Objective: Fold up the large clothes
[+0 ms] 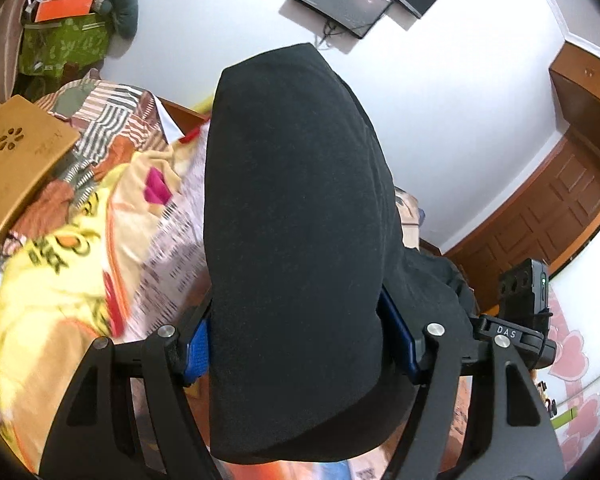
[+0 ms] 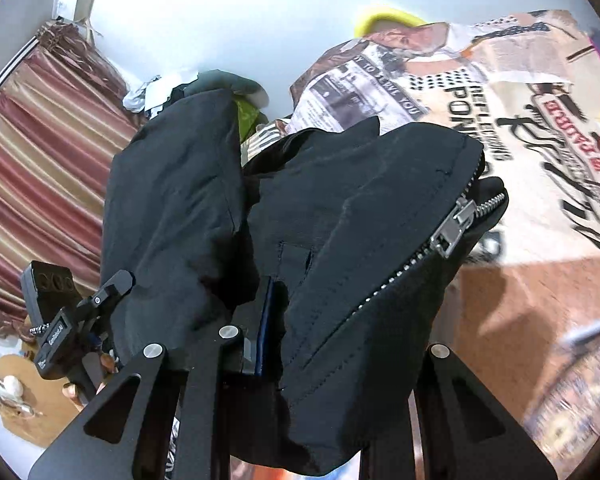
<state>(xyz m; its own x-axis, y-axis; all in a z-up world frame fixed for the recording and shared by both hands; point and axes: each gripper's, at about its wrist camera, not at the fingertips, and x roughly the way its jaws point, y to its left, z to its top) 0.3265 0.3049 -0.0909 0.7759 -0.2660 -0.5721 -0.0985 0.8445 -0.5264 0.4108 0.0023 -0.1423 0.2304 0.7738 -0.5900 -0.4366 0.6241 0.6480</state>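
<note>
A large black jacket [image 1: 296, 216] fills the middle of the left wrist view. My left gripper [image 1: 296, 344] is shut on a thick fold of it, its blue pads [image 1: 196, 350] pressed against both sides. In the right wrist view the same black jacket [image 2: 340, 248] hangs bunched over the fingers, with a silver zipper [image 2: 452, 228] running down its right side. My right gripper [image 2: 324, 320] is shut on the jacket fabric; only one blue pad [image 2: 266, 328] shows, the rest is hidden by cloth. Both grippers hold the jacket up off the bed.
A bed with a printed bedsheet [image 2: 500, 92] and a yellow patterned blanket [image 1: 72, 248] lies below. A wooden lap tray [image 1: 16, 160] and a green bag [image 1: 66, 42] are at the left. A wall TV [image 1: 348, 0], a wooden door [image 1: 548, 208] and striped curtains [image 2: 40, 152] surround the room.
</note>
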